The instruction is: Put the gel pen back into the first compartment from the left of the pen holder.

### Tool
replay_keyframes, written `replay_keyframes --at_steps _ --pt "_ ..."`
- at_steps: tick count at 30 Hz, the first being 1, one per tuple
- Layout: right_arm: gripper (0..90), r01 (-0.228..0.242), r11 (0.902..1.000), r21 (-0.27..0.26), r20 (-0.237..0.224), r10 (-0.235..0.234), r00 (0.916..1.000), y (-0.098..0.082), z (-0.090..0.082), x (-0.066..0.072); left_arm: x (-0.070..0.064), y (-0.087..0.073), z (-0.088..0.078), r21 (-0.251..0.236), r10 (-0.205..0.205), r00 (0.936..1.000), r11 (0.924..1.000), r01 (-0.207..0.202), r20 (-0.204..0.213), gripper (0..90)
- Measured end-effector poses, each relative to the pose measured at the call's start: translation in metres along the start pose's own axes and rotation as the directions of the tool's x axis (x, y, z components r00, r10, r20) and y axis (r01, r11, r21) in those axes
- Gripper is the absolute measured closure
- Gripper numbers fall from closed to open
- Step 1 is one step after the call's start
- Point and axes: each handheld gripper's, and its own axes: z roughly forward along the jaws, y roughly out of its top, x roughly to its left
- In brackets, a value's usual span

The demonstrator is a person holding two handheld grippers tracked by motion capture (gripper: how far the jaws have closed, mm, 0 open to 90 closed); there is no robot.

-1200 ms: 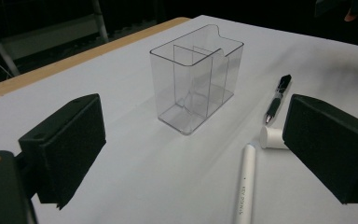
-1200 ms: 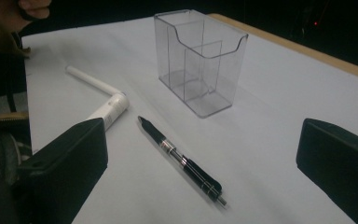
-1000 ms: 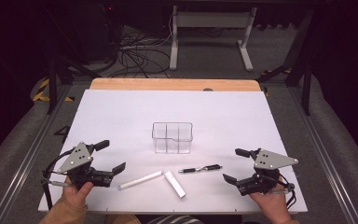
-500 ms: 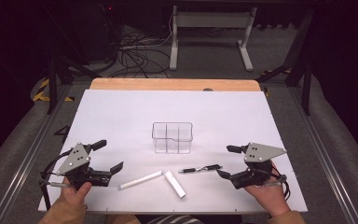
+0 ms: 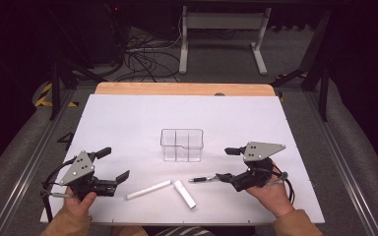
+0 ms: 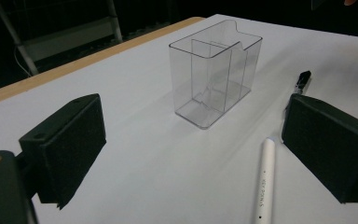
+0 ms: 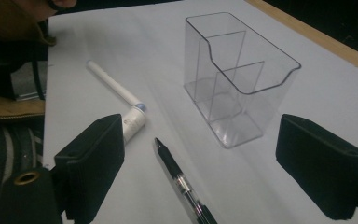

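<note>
White bench (image 5: pixel 128 113) carries a black pen (image 5: pixel 204 179) near its front edge, lengthwise before the right hand-held gripper (image 5: pixel 226 164), whose empty jaws, just narrowed, stand wide.

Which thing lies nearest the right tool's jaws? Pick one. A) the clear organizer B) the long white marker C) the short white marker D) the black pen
D: the black pen lies just ahead of the right tool, its end pointing up between the jaws in the right gripper view.
</note>
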Motion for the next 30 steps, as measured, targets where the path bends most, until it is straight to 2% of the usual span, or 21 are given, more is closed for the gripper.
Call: replay_keyframes --at_steps 5,10,14,20,24,28,30 --pt "15.2 0.025 0.9995 0.018 -0.009 -0.025 0.9996 0.006 0.008 0.001 0.001 -0.001 -0.001 -0.001 0.0 1.0 1.0 0.0 -0.008 7.0" --pt "14.8 0.032 0.9992 0.024 -0.025 -0.032 0.9992 0.008 0.014 0.002 0.003 -0.001 -0.003 -0.006 -0.005 0.9998 1.0 0.005 -0.017 7.0" --pt "16.9 0.039 0.9989 0.027 -0.049 -0.037 0.9981 0.009 0.015 0.0 0.003 -0.001 -0.004 -0.004 -0.003 0.9998 1.0 0.003 -0.019 7.1" --pt "18.3 0.055 0.9972 0.05 -0.061 -0.052 0.9968 0.01 0.013 -0.002 0.002 -0.002 -0.005 -0.001 -0.002 0.9997 1.0 0.002 -0.022 7.1" --pt "23.4 0.085 0.9921 0.092 -0.084 -0.077 0.9934 0.013 0.018 -0.002 0.002 -0.003 -0.007 -0.002 -0.004 0.9997 1.0 0.004 -0.025 7.2" --pt "23.8 0.125 0.9812 0.147 -0.089 -0.112 0.9896 0.018 0.024 -0.002 0.002 -0.003 -0.007 0.0 -0.004 0.9997 1.0 0.004 -0.026 7.3" --pt "24.3 0.127 0.9792 0.158 -0.094 -0.113 0.9892 0.019 0.026 -0.002 0.002 -0.003 -0.007 0.002 -0.005 0.9997 1.0 0.005 -0.025 7.3"
